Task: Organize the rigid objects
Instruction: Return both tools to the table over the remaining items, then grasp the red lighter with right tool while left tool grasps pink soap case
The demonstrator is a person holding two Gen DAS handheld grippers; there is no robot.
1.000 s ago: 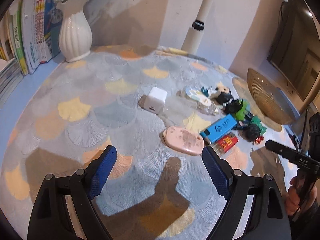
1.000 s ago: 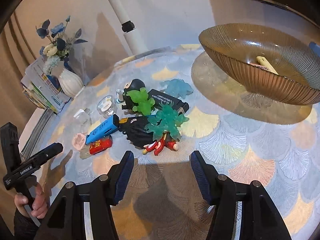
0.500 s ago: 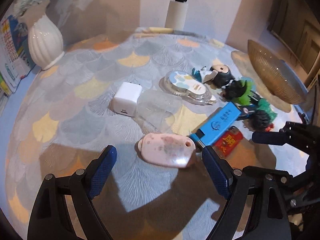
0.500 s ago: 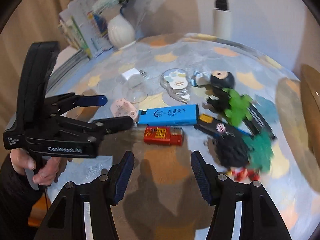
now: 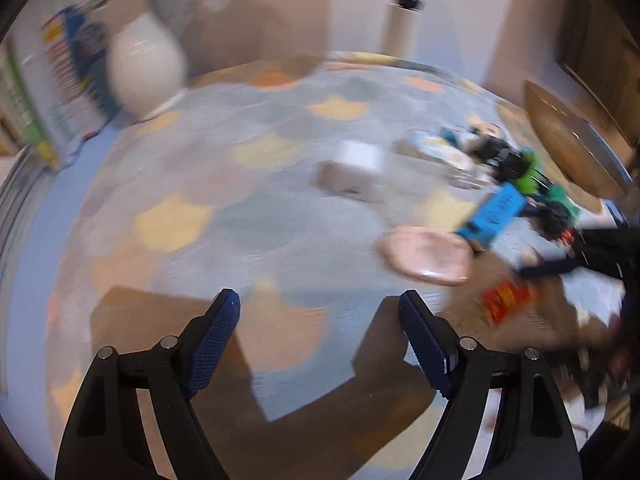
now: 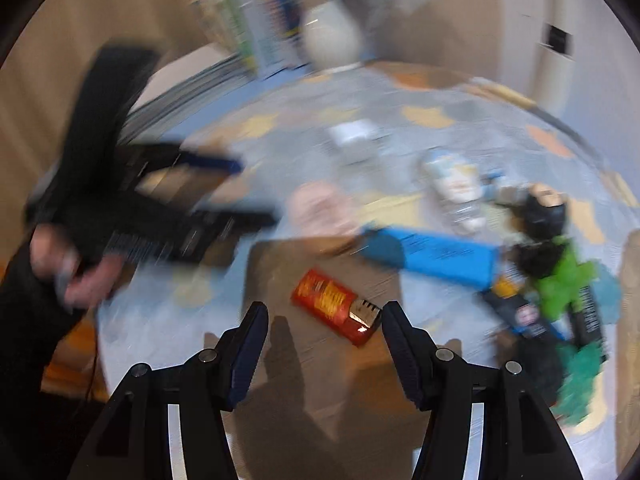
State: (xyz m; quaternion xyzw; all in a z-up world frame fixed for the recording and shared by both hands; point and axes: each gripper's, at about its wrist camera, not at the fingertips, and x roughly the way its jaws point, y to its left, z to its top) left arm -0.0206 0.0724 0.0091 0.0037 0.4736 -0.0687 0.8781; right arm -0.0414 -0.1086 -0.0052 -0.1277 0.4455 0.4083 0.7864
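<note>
My right gripper (image 6: 322, 322) has its jaws apart, empty; the red lighter (image 6: 335, 306) lies just ahead between them, lower centre. My left gripper (image 5: 318, 312) jaws are closing on nothing; the pink case (image 5: 426, 255) sits right of centre.

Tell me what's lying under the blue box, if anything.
The blue box lies flat on the patterned tablecloth. Its right end appears to overlap a dark item beside the green toy. Anything beneath its middle is covered, and blur hides the edges.
</note>
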